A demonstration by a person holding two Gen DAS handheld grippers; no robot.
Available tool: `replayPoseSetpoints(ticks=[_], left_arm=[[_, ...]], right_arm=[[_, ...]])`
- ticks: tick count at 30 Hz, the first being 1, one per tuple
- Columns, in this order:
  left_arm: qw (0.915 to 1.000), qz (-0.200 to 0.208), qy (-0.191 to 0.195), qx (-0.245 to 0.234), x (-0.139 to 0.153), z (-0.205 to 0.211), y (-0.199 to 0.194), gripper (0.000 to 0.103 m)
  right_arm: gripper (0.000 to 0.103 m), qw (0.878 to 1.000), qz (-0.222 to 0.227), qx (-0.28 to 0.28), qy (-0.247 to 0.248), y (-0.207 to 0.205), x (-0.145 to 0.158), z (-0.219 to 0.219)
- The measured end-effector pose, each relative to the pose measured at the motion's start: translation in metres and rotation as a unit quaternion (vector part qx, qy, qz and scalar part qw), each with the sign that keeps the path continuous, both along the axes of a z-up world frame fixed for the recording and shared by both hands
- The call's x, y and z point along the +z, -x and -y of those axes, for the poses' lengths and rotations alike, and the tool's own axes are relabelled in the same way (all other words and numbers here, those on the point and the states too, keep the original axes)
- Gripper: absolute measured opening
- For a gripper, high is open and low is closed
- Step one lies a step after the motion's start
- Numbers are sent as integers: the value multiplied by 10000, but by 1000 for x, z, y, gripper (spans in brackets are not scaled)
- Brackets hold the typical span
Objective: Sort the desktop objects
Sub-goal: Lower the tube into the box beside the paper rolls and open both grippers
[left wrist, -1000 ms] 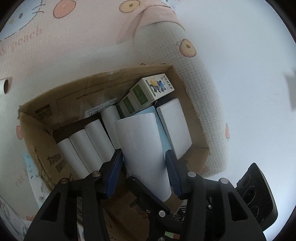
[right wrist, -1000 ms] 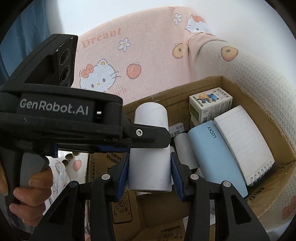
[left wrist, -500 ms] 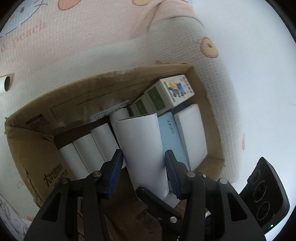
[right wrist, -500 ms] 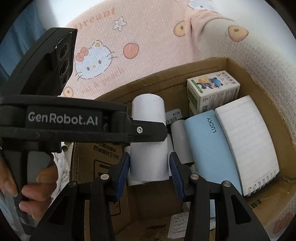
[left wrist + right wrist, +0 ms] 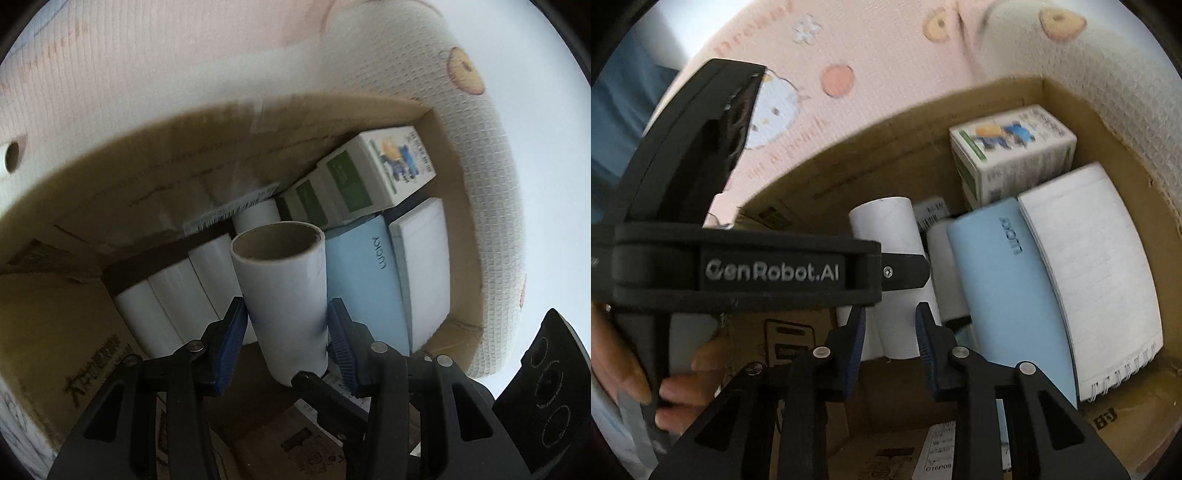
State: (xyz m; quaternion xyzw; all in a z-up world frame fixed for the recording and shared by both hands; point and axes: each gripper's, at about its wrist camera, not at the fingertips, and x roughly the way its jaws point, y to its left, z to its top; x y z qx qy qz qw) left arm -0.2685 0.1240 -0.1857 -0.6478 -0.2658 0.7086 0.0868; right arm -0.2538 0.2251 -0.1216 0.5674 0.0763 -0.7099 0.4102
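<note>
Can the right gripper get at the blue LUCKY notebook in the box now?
Probably yes: the blue LUCKY notebook lies uncovered just beside the right gripper, whose closing jaws hold nothing, though the spiral notepad crowds its far side.

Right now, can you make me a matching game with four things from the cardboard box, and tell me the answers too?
Things:
1. white tube
2. blue notebook
3. spiral notepad
4. cartoon carton

Clues:
A. says LUCKY on its cover
B. sits in the far corner of the cardboard box
C. gripped in the left claw
D. has wire rings along one edge

Pairs: 1-C, 2-A, 3-D, 4-B
</note>
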Motion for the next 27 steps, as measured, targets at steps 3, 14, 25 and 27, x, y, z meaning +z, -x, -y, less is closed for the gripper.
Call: replayPoseSetpoints(ticks=[3,14,25,27], left_arm=[[9995,152,-188,180,-9,2,1,47],[9978,497,187,394,-27,9,12,47],[9972,514,217,494,-40,16,18,47],[9972,543,161,487,-40,18,18,47]], right_arm=[[25,9993,148,-134,-304,6,-9,2],[25,9937,464,-260,-985,5,-33,9],[25,9880,801,-283,-1287,8,-46,15],[25,9880,784,-260,-1305,6,-46,15]])
